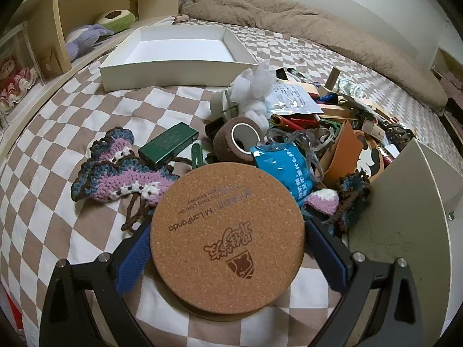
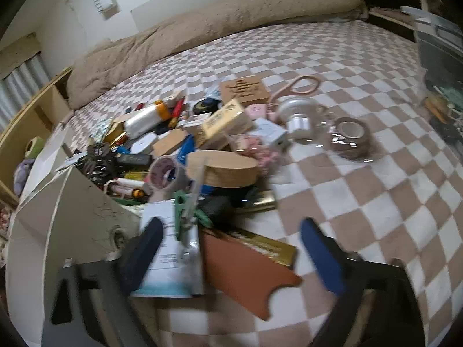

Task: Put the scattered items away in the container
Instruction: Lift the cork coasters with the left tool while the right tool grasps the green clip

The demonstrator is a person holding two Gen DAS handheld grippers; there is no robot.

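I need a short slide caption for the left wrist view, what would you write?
Left gripper shut on a round cork coaster above the checkered bedspread, empty white box beyond.

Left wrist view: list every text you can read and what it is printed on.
"MiLanPanda": cork coaster, upside down.
Chinese characters above a crest: same coaster; its smaller line is too small to read.
White Chinese characters: blue packet, not legible.
Small print: white pouch, too small.

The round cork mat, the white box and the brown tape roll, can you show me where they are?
cork mat (image 1: 227, 238), left wrist view, middle of its printed top face.
white box (image 1: 173, 76), left wrist view, its near outer wall.
brown tape roll (image 1: 227, 144), left wrist view, its ribbed outer side.
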